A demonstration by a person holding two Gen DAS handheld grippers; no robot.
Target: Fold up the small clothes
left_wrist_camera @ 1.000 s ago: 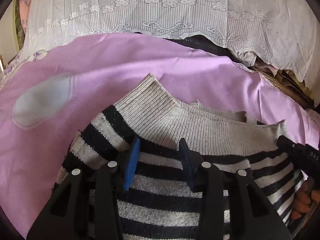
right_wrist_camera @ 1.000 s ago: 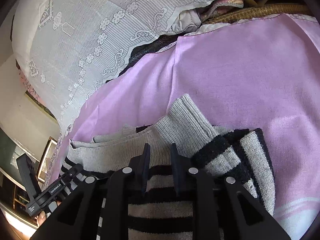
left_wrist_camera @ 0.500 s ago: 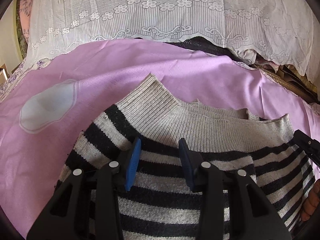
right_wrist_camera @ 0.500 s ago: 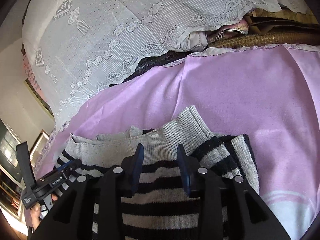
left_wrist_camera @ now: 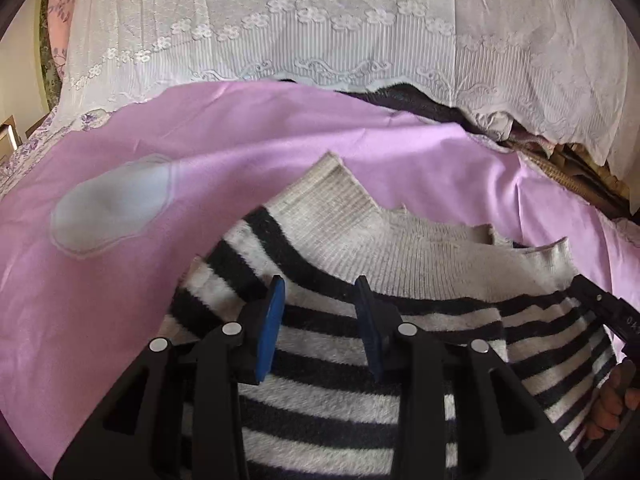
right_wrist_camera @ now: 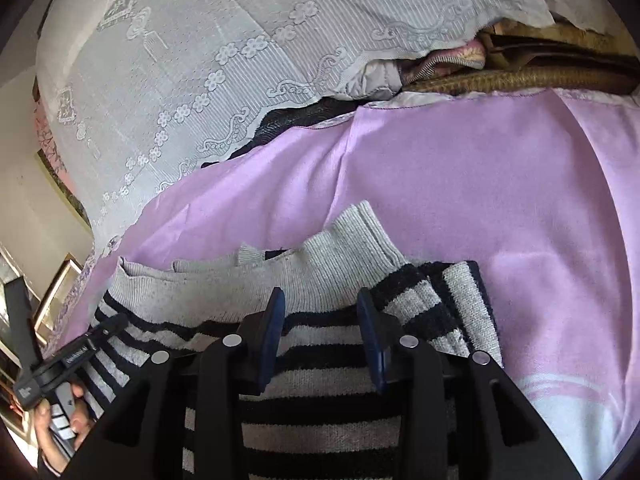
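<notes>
A black-and-white striped sweater (left_wrist_camera: 540, 344) with a grey ribbed hem (left_wrist_camera: 420, 264) lies folded on the lilac sheet (left_wrist_camera: 120, 320). Its sleeves are laid inward, one grey cuff (left_wrist_camera: 324, 200) pointing away from me. My left gripper (left_wrist_camera: 320, 284) hovers over the left part of the sweater. Its jaws are closing, a gap still shows, and no cloth is pinched. My right gripper (right_wrist_camera: 320, 294) stands over the right part, beside the folded sleeve (right_wrist_camera: 440, 304). Its jaws are opening with nothing between the pads. The sweater (right_wrist_camera: 312, 408) lies under both.
A white lace cloth (left_wrist_camera: 360, 40) covers the back of the bed. Dark fabrics and a woven mat (right_wrist_camera: 500, 80) are piled at the back right. Bare lilac sheet (right_wrist_camera: 500, 200) spreads beyond the sweater. A hand (right_wrist_camera: 52, 436) shows at the lower left edge.
The right gripper's jaws have spread from nearly shut to apart, letting go of the sweater, and that view has rolled and lifted a little. The left gripper has stayed in place.
</notes>
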